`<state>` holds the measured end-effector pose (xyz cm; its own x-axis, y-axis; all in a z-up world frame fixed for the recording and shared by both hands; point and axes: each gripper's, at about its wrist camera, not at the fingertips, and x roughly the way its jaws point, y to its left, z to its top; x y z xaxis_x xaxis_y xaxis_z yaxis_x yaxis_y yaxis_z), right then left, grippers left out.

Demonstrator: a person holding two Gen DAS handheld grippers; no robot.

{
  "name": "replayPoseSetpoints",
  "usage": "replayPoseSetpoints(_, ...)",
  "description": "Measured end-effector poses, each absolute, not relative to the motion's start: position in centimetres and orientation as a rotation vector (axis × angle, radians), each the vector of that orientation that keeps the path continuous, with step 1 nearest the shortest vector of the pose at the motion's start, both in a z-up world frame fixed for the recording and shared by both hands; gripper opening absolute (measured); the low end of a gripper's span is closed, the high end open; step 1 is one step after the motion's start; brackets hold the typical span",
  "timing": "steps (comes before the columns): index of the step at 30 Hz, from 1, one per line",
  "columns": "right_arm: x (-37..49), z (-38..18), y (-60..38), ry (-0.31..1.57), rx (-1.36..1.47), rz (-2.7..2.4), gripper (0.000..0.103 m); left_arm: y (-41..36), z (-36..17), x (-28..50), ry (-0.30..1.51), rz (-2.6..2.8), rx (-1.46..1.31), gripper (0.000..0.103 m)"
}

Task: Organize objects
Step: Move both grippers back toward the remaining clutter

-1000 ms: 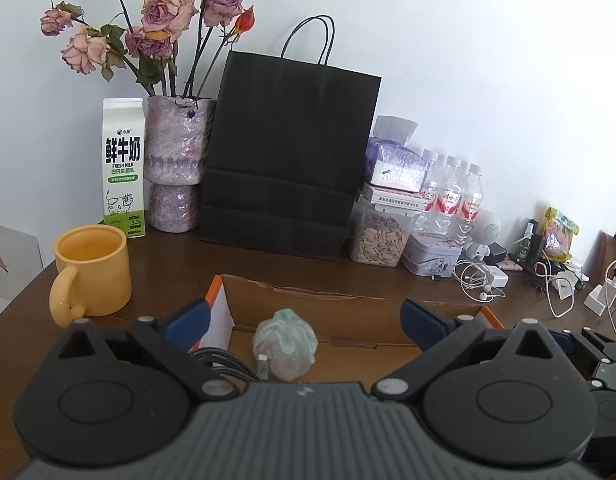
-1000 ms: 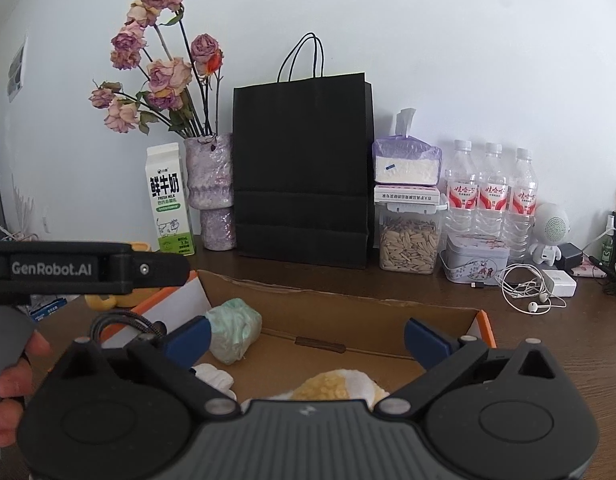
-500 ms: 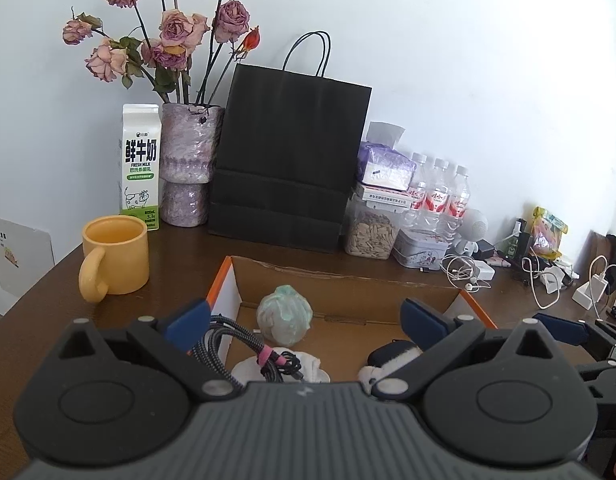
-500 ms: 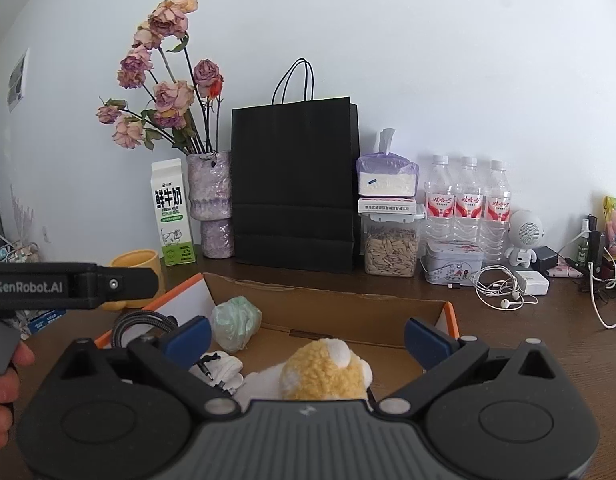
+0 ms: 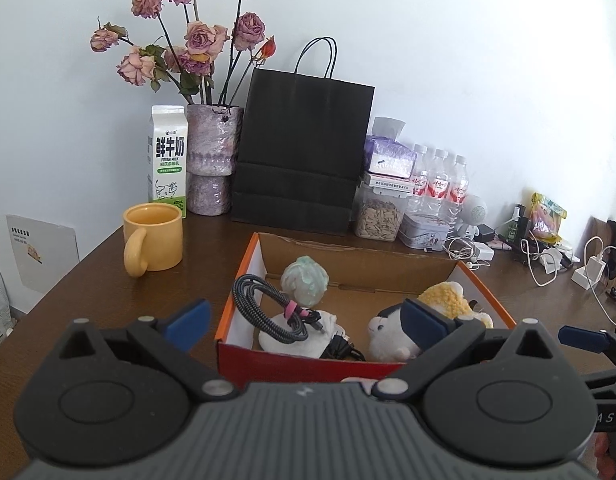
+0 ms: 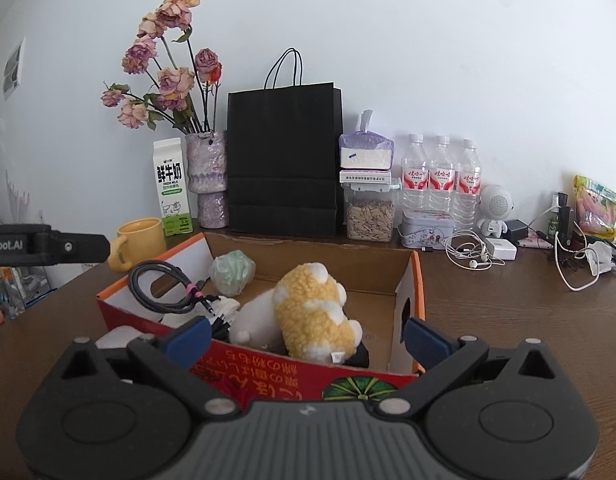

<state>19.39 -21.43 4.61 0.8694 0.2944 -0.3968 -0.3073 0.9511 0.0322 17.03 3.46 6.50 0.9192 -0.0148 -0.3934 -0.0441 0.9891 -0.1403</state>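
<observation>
Tongs (image 6: 306,340) now back from box (image 6: 412,276).

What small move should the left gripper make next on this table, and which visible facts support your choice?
Probably swing the left gripper leftward toward the yellow mug. Both it and the right gripper are open and hold nothing. The box already holds the cable, plush toy and green ball, while the mug stands loose beside it.

Both wrist views face the wall, sharing the cardboard box (image 5: 388,258) (near).
</observation>
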Motion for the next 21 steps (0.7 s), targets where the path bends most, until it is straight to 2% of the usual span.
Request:
replayPoseSetpoints(19,15.0,0.9,-23.6,0.522,-0.054,0.290,0.103,7.1,1.7,12.7,0.563,0.106,-0.119,0.103)
replayPoseSetpoints(21,15.0,0.3,-23.8,0.535,-0.061,0.289,0.100,7.3,1.0,12.7,0.584,0.104,-0.113,0.103)
